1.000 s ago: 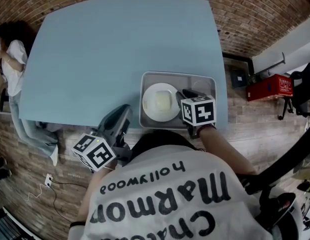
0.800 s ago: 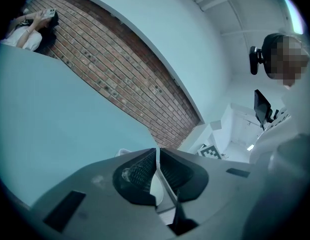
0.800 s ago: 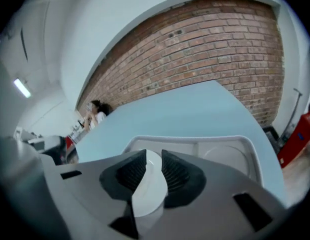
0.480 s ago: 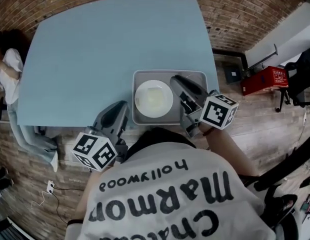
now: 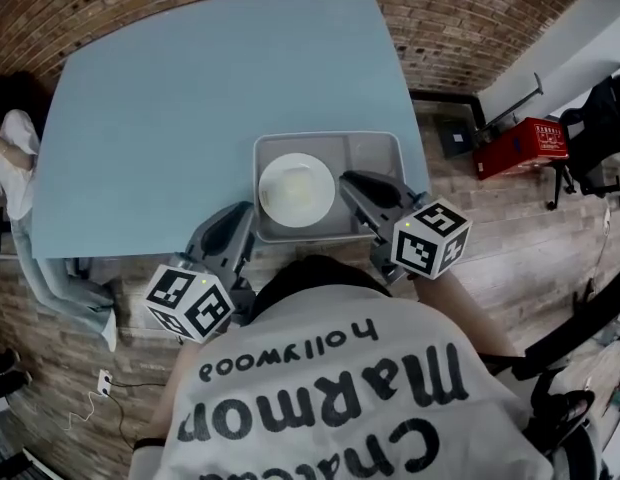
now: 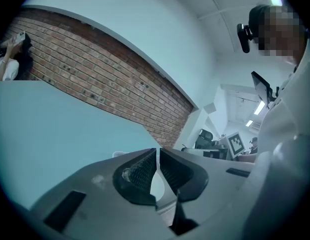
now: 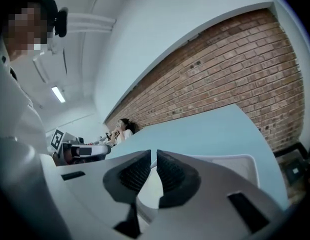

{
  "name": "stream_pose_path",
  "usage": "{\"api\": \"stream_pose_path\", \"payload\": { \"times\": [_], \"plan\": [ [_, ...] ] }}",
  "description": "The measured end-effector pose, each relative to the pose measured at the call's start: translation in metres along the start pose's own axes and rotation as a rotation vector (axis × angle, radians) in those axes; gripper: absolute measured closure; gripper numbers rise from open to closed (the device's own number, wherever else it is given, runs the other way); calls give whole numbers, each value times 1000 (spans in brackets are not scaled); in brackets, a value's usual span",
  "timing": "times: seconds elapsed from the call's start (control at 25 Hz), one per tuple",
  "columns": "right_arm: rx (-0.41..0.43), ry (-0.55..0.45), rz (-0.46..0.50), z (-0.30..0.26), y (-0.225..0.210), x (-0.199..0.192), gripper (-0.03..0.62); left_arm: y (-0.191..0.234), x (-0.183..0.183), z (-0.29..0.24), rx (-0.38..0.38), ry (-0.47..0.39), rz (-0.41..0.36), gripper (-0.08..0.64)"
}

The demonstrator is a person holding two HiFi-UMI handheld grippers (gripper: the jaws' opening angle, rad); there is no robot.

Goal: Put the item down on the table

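A grey tray [image 5: 370, 153] lies flat on the light-blue table [image 5: 190, 98], close to its near edge. A round white plate [image 5: 297, 190] sits inside it. My right gripper [image 5: 350, 181] is shut, its tips over the tray's near right corner; nothing shows between the jaws. In the right gripper view the right gripper [image 7: 153, 154] points across the tray [image 7: 245, 163]. My left gripper [image 5: 237, 213] is shut and empty at the table's near edge, just left of the tray. In the left gripper view the left gripper [image 6: 157, 151] faces along the table.
A person [image 5: 10, 143] sits at the table's far left. On the brick floor to the right are a red box [image 5: 520, 148] and a black chair [image 5: 595, 128]. The table's far and left parts [image 5: 140, 68] carry nothing.
My right gripper has drawn back from over the tray's right side to its near right corner. The left gripper has hardly moved. The tray and plate stay flat on the table.
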State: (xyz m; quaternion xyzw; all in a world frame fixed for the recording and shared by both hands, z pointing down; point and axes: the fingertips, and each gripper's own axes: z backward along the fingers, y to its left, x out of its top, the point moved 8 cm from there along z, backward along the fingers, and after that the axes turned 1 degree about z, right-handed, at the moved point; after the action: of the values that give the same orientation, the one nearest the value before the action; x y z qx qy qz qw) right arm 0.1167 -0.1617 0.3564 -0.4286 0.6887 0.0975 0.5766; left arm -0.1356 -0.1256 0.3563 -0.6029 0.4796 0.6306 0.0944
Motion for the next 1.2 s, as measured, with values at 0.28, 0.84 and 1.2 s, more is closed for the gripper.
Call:
{"api": "stream_pose_path", "payload": {
  "times": [0.28, 0.84, 1.2],
  "plan": [
    [-11, 28, 32, 11, 3, -8, 571, -5, -11, 14, 8, 17, 16, 535],
    [-25, 93, 29, 23, -5, -32, 580, -3, -25, 17, -10, 39, 47, 535],
    [2, 124, 27, 25, -3, -39, 582, -6, -23, 16, -23, 36, 41, 535]
  ]
}}
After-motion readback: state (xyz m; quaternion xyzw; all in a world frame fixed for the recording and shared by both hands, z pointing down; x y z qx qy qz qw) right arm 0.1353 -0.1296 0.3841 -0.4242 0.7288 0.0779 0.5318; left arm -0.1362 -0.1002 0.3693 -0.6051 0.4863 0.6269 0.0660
